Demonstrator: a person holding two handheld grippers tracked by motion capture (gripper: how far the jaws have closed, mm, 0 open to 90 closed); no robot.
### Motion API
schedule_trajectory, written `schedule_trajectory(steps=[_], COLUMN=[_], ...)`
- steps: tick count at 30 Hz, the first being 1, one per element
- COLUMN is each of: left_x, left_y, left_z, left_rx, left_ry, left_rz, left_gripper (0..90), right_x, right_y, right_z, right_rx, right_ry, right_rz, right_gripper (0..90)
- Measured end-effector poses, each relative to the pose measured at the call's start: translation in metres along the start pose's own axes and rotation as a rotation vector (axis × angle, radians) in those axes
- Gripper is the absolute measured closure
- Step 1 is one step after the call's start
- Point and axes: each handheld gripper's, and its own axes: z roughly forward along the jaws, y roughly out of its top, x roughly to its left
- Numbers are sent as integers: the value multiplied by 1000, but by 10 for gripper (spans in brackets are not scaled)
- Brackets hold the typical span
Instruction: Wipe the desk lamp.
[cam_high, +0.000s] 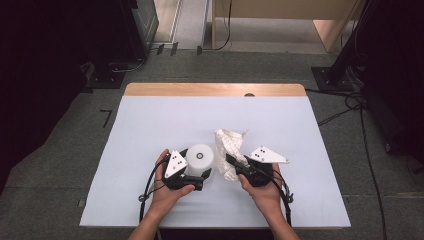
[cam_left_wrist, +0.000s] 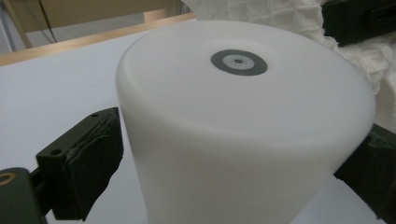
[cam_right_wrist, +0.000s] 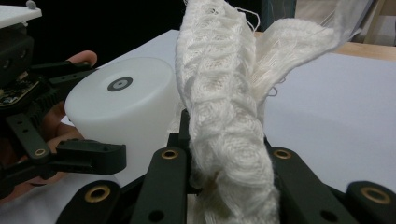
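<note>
A white cylinder (cam_high: 200, 157) with a small grey ring on its flat top stands on the white table (cam_high: 150, 120). My left gripper (cam_high: 201, 175) has a jaw on each side of it, and in the left gripper view both pads press the cylinder (cam_left_wrist: 243, 121). Just to its right, a crumpled white knitted cloth (cam_high: 229, 144) rises off the table. My right gripper (cam_high: 233, 163) is shut on the cloth's lower end. In the right gripper view the cloth (cam_right_wrist: 219, 107) stands up between the jaws, with the cylinder (cam_right_wrist: 121, 100) and the left gripper (cam_right_wrist: 70, 158) beside it.
The table's far wooden edge (cam_high: 215, 89) runs along the back. Grey floor surrounds the table, with cables (cam_high: 350, 107) at the right and dark stand bases (cam_high: 107, 77) at the back left. Bare white surface lies to both sides and behind the objects.
</note>
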Motion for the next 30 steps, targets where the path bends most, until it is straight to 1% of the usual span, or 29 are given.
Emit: schedule_trajectory(steps=[1,2,4,5,6,8,9,10,11,12,14,16,17,18,20,21,22,25,27,30], left_x=[-3,-6,-13,-16,-18,-22,-23,-24,-25,-24,-20,-16,-12,-10,-5,-2,-1,3,4,2], left_y=[0,-1,0,0,0,1,2,2,2,2,2,2,2,2,3,4,5,10,14,15], left_z=[-1,-1,-1,1,3,5,5,6,6,6,5,3,2,2,-1,-3,-4,-10,-13,-12], left_rx=[-4,-10,2,14,28,31,27,25,29,27,26,22,21,20,16,3,-4,-36,-49,-35], left_ry=[21,43,98,127,145,180,184,167,171,169,137,115,96,88,52,9,-2,-87,-138,-154], left_rz=[-5,-3,-12,-27,-46,-67,-72,-77,-72,-58,-47,-47,-38,-37,-32,-31,-30,-38,-33,-17], left_gripper=[0,0,0,0,0,1,8,47,75,78,81,84,84,84,85,85,85,85,85,86], right_x=[-1,-1,-2,-2,-3,-2,-2,-1,0,0,1,1,1,2,2,3,5,9,13,21], right_y=[0,0,-1,-1,-1,-2,-3,-3,-4,-4,-5,-5,-5,-4,-2,-1,1,7,11,17], right_z=[0,-1,-1,-1,-1,0,0,1,2,3,4,4,4,3,1,1,-2,-6,-10,-16], right_rx=[-1,1,2,3,4,6,8,11,14,17,20,19,16,14,5,1,-14,-42,-62,-102], right_ry=[-2,-1,-5,-5,-6,-5,-3,-4,-2,-3,0,0,2,2,12,15,26,46,61,94], right_rz=[-4,3,5,3,6,4,0,-1,-2,-6,-8,-8,-8,-10,-14,-13,-20,-25,-34,-66], right_gripper=[767,767,767,766,767,767,767,766,766,766,766,766,766,766,766,766,766,766,766,767])
